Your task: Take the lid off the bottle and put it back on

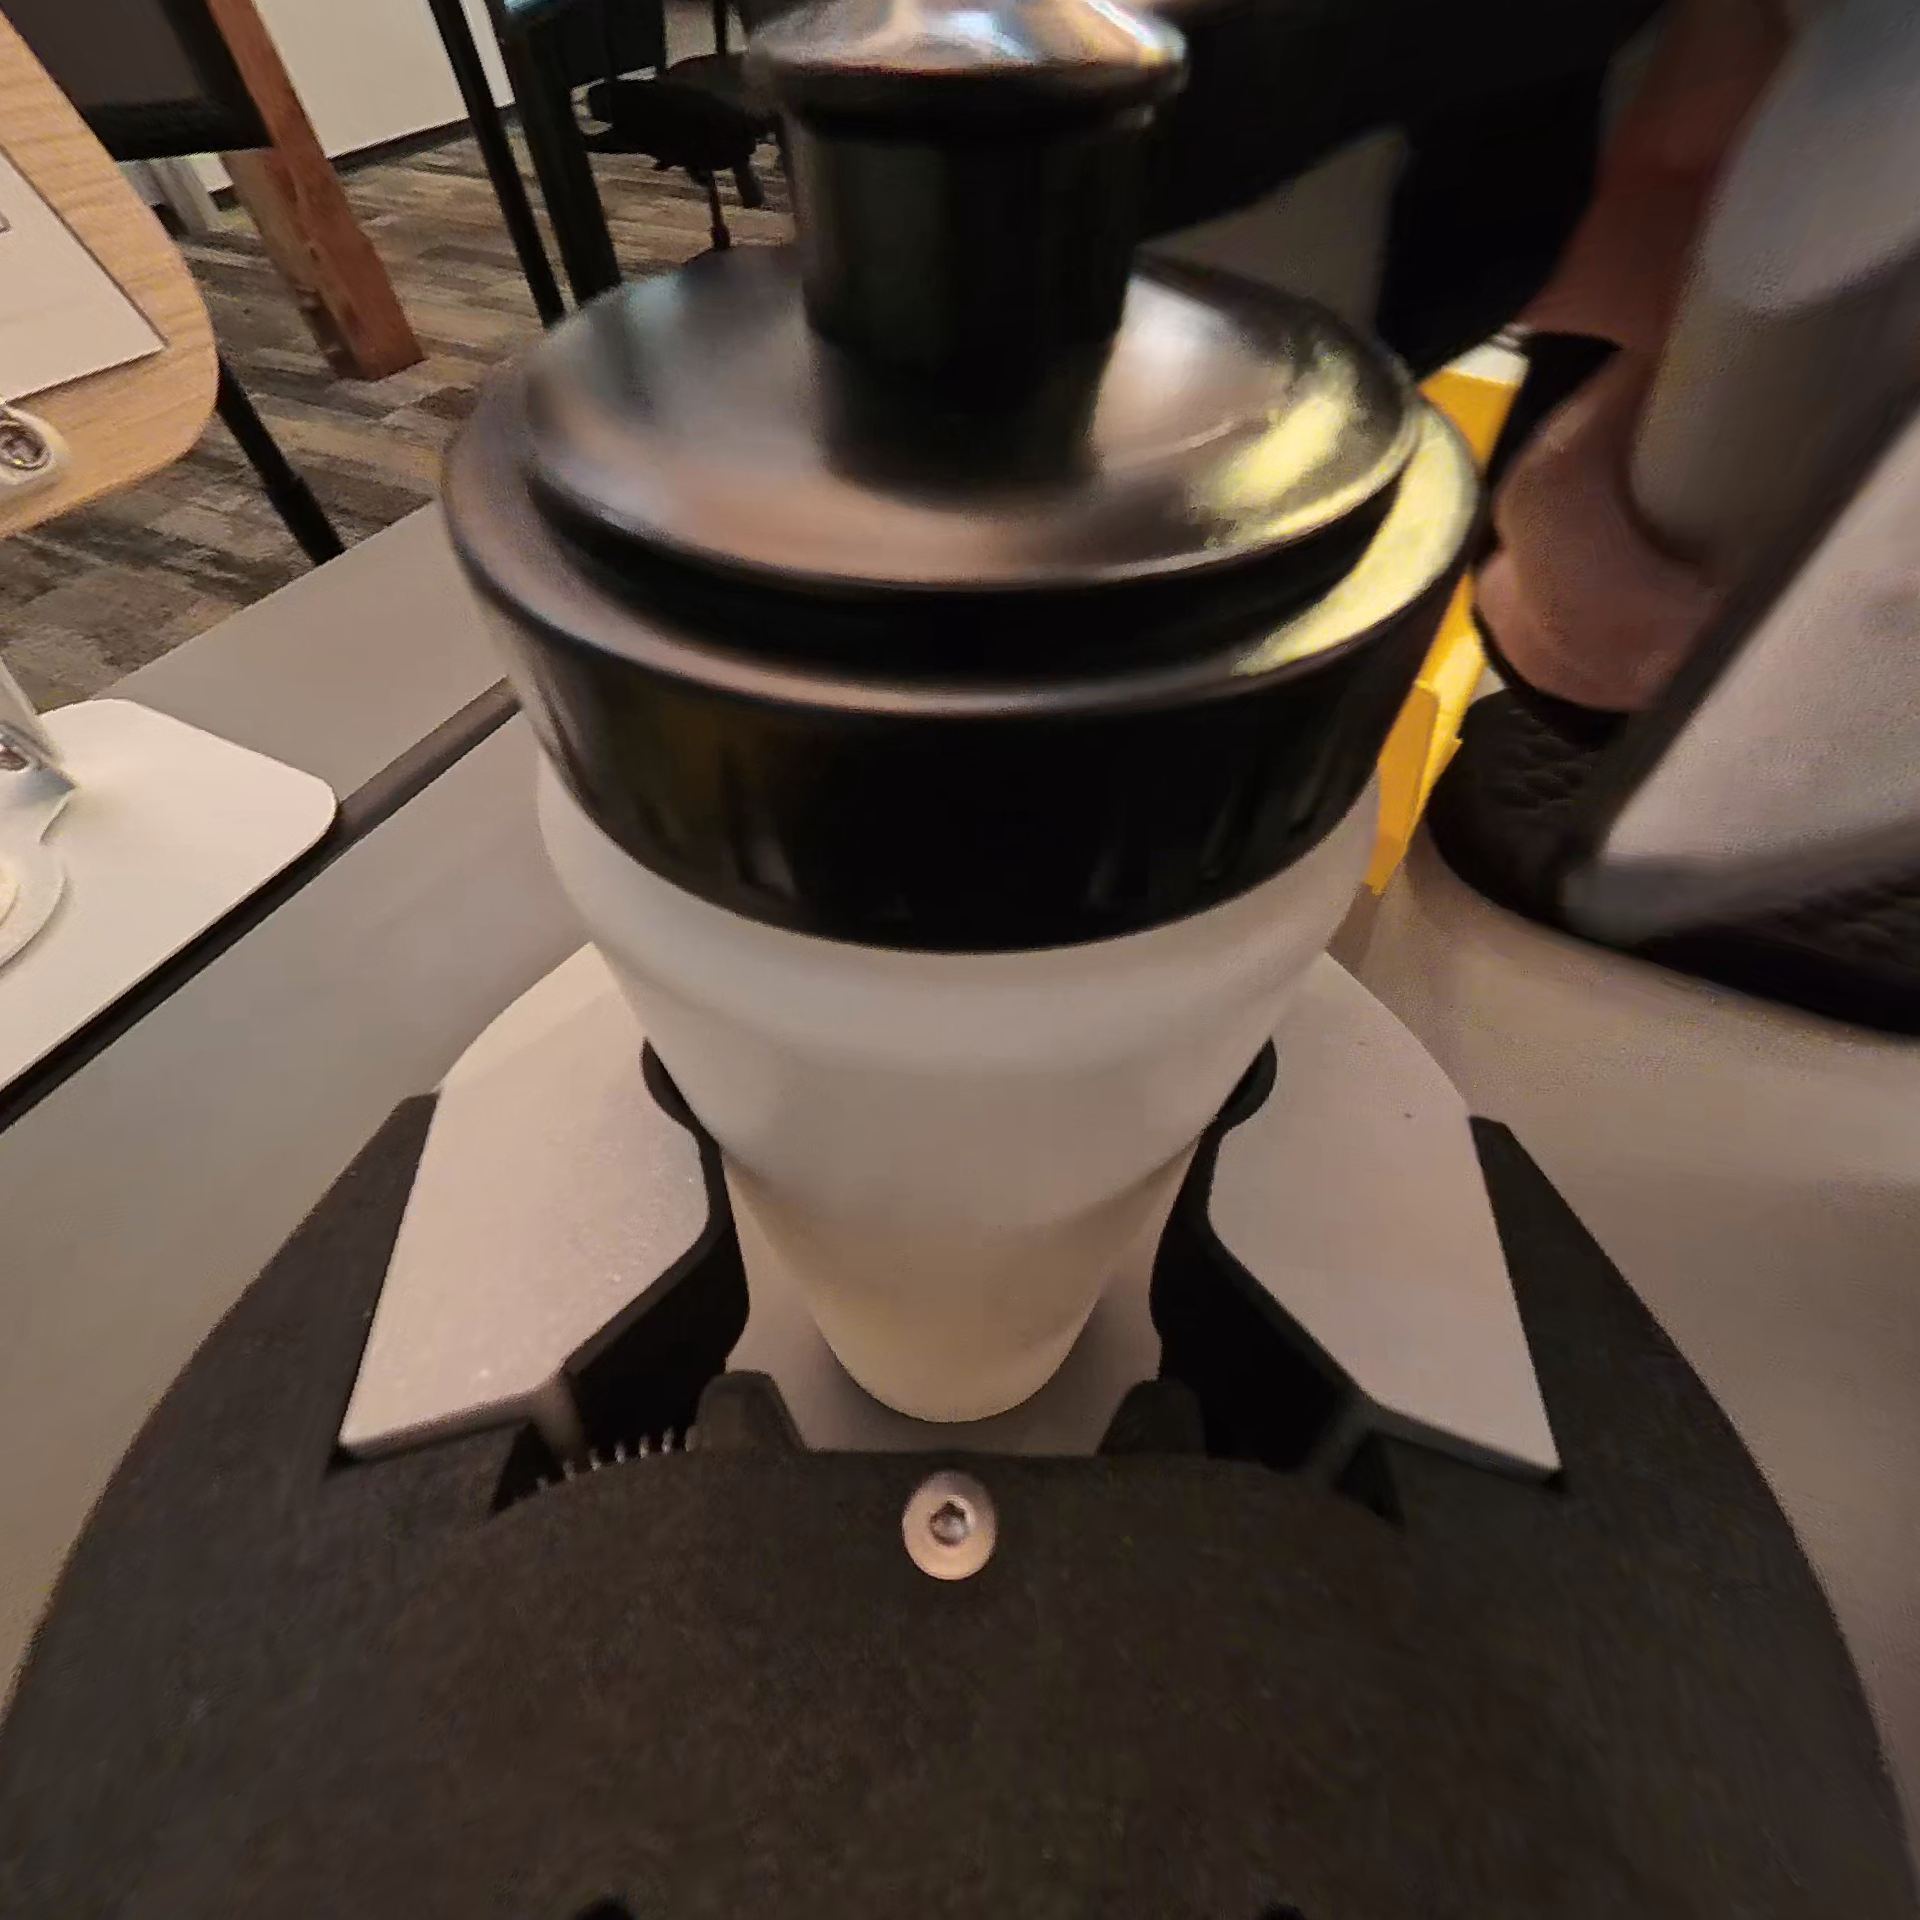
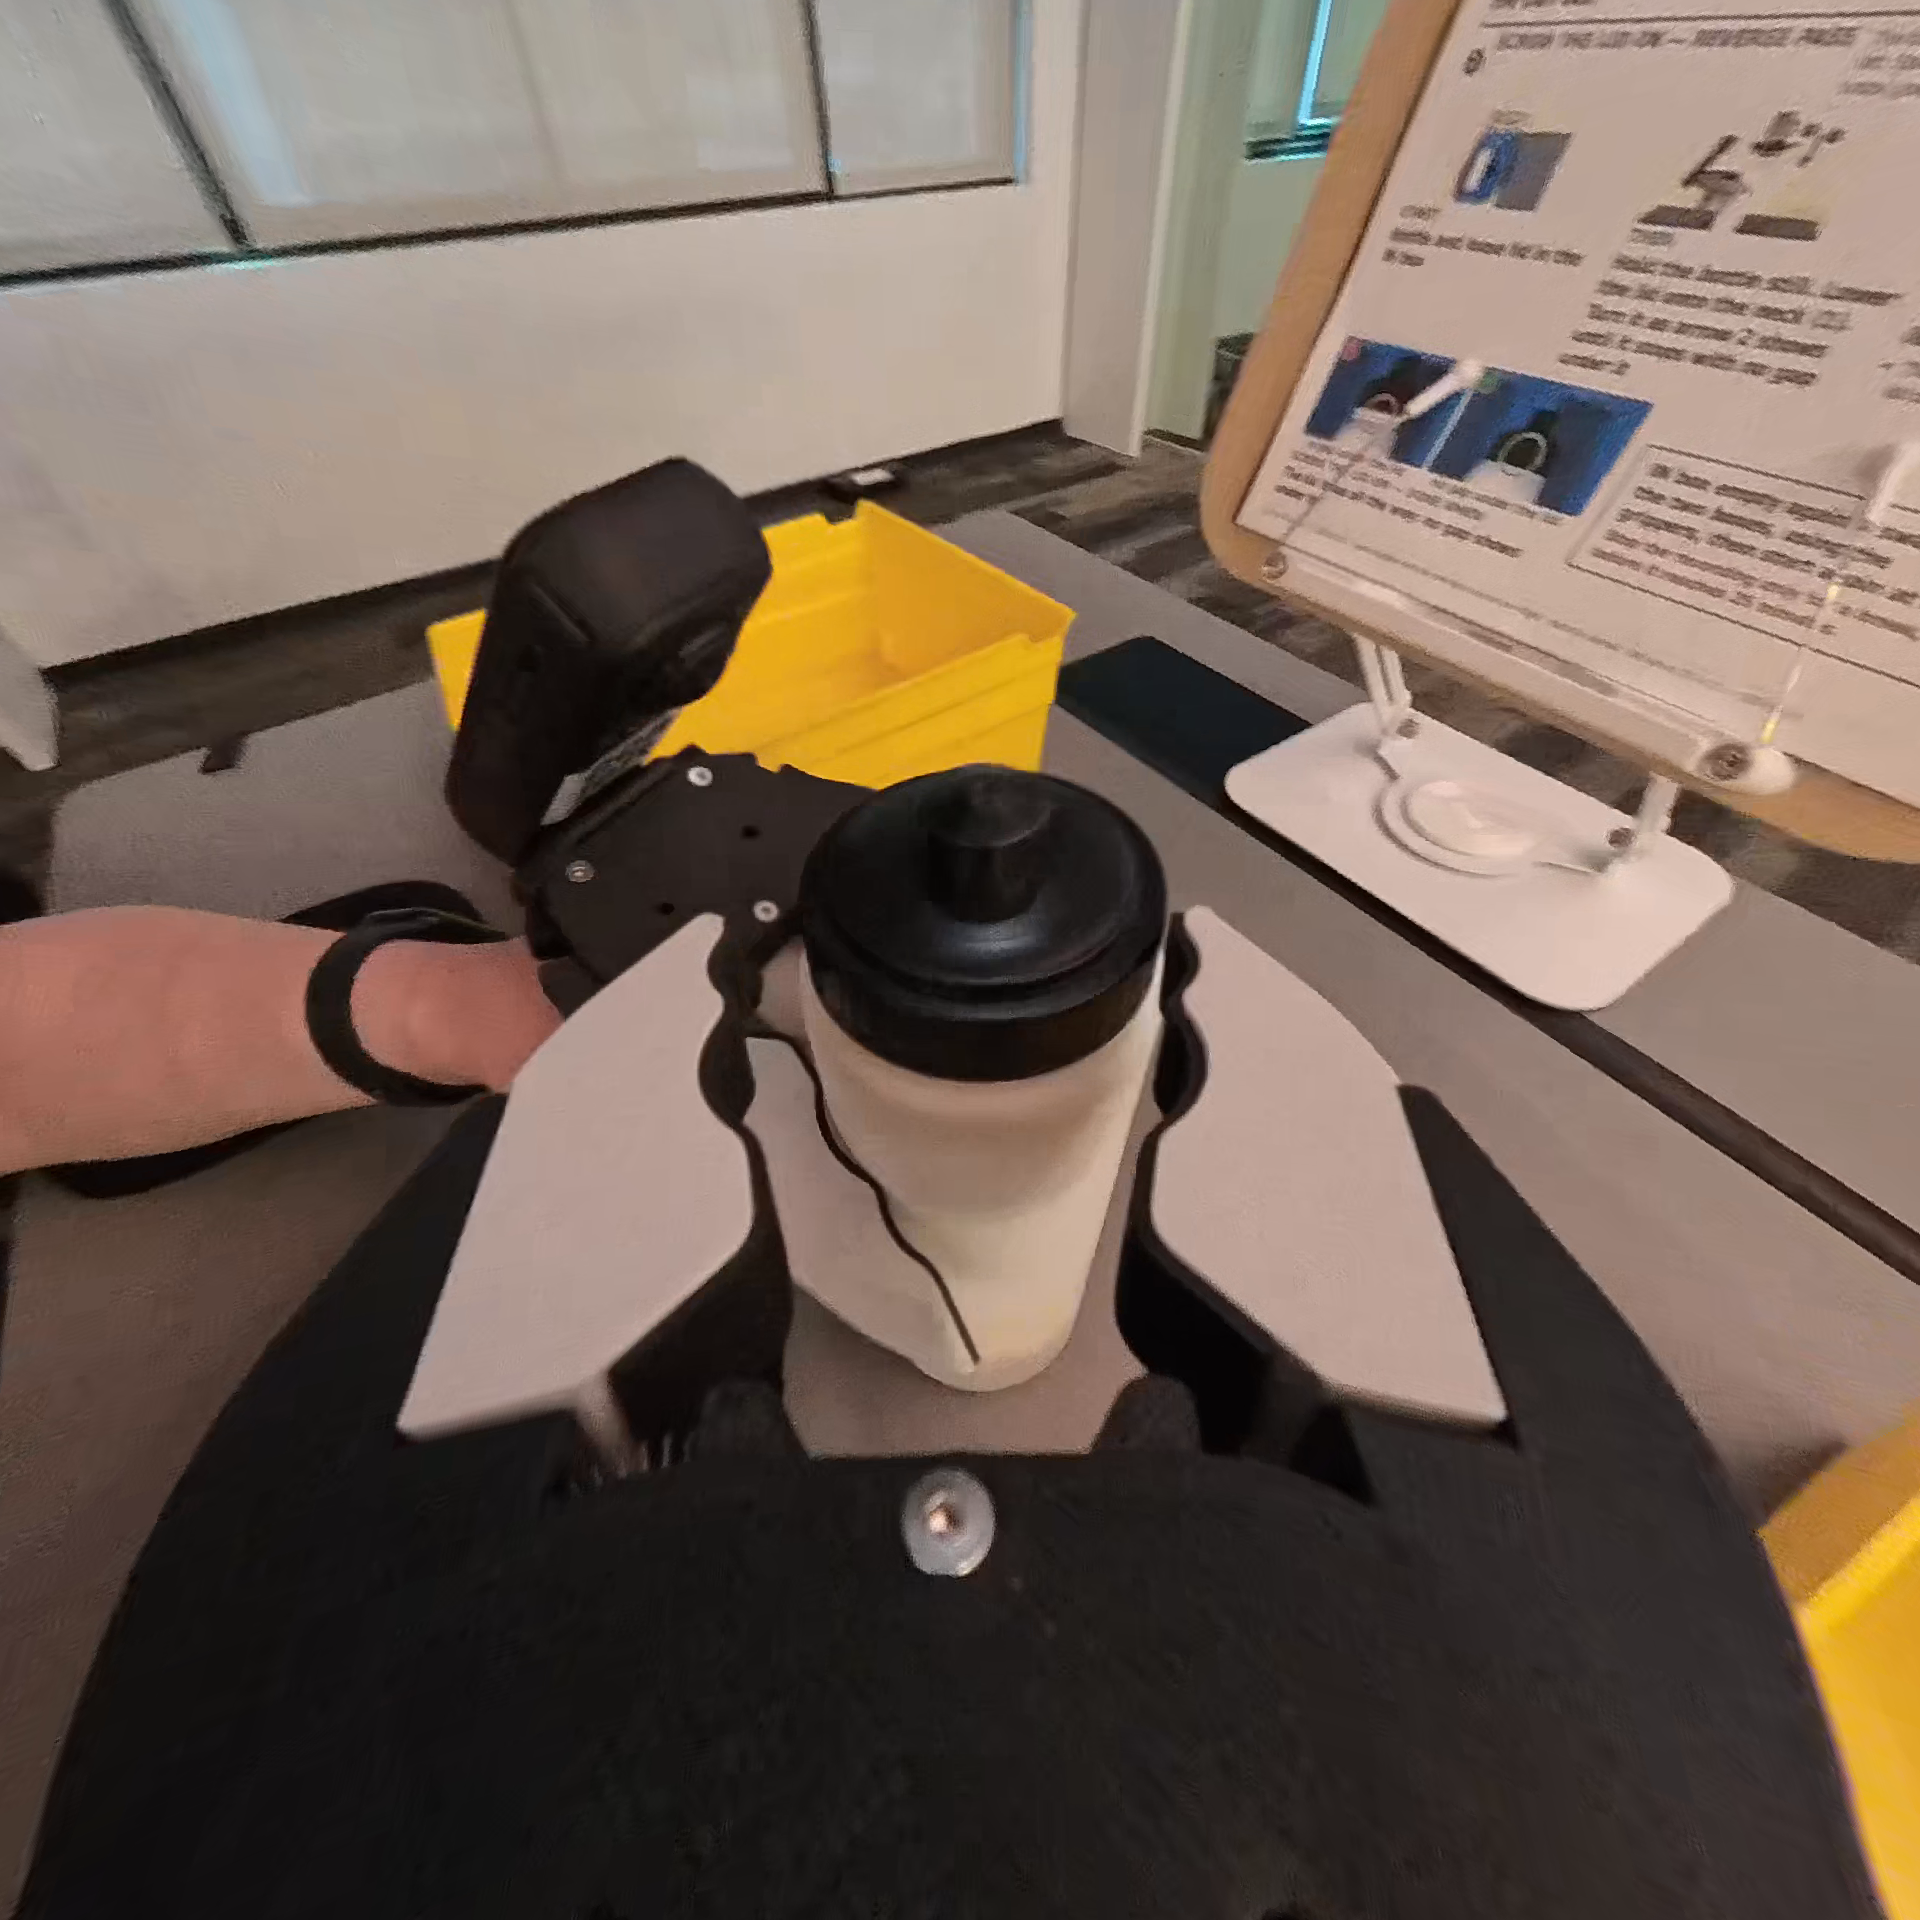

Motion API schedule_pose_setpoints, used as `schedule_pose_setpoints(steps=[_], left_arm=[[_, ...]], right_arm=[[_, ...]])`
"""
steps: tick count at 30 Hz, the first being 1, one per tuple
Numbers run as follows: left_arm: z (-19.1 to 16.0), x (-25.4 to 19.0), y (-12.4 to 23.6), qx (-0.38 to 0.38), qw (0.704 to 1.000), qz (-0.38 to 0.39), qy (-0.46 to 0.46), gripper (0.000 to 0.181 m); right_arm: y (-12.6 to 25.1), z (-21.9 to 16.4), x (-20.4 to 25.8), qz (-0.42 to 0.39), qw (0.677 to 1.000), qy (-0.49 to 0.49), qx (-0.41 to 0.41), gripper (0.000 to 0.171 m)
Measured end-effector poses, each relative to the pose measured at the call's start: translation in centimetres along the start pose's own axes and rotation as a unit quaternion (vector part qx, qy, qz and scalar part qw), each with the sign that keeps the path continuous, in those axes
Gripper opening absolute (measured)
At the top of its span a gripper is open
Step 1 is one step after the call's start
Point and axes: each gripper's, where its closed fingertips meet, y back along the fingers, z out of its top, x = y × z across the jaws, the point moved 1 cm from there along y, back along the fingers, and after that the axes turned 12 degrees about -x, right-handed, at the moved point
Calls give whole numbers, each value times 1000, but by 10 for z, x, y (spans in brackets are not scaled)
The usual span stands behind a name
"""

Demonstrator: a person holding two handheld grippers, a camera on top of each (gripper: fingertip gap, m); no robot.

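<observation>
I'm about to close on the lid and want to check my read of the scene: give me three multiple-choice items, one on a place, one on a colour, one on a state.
1. Where is the bottle?
A. inside the yellow bin
B. over the grey table, in front of the bin
C. on the white stand's base

2. What colour is the lid?
A. white
B. yellow
C. black

3. What is the left hand-held gripper doing?
A. shut on the bottle's body
B. open, off the bottle
C. shut on the lid

Answers:
1 B: the right wrist view shows the bin behind the bottle.
2 C: the cap is black on a white body.
3 A: its fingers press the body below the lid.
</observation>
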Motion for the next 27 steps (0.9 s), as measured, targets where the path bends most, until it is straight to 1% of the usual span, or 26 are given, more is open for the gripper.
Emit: schedule_pose_setpoints(steps=[2, 3, 5, 8, 10, 13, 15, 16, 17, 18, 20, 22, 25, 26, 27], left_arm=[[0, -3, -1, -2, 1000, -14, -6, 99], [0, -4, -1, -2, 1000, -15, -6, 99], [0, -4, -1, 0, 1000, -16, -6, 100], [0, -1, 0, 0, 1000, -7, -1, 99], [0, 4, -1, 1, 1000, 16, 5, 99], [0, 8, -1, 6, 999, 47, 8, 99], [0, 7, 0, 6, 999, 52, 4, 99], [0, 7, 0, 7, 999, 48, 3, 99], [0, 6, 1, 5, 999, 40, 2, 99], [0, 6, 1, 3, 999, 31, 2, 99], [0, 3, 1, 0, 1000, 10, 3, 99], [0, 0, 0, -3, 1000, -11, -2, 99], [1, -4, -1, -6, 1000, -27, -6, 99], [1, -4, -1, -5, 1000, -26, -6, 99], [1, -4, -1, -5, 1000, -28, -6, 99]], right_arm=[[2, 5, -4, 50, 999, -9, -6, 74], [2, 3, -4, 72, 997, -13, 5, 70], [1, -3, -5, 97, 995, -21, 33, 69], [-2, -3, -6, 90, 995, -4, 30, 68], [-5, -3, -7, 41, 999, -12, 13, 68], [-7, -3, -9, -90, 995, -32, -36, 68], [-6, -3, -7, -161, 986, -7, -53, 68], [-6, -4, -6, -172, 984, 1, -53, 68], [-6, -4, -5, -167, 985, 12, -49, 68], [-7, -5, -4, -143, 989, 19, -43, 69], [-5, -3, -1, -65, 997, 11, -42, 76], [-1, 4, -1, 5, 999, -5, -47, 77], [-1, 6, -3, 66, 997, -21, -23, 74], [-2, 4, 0, 88, 996, -25, -13, 80], [-3, 3, 0, 96, 995, -21, -2, 79]])
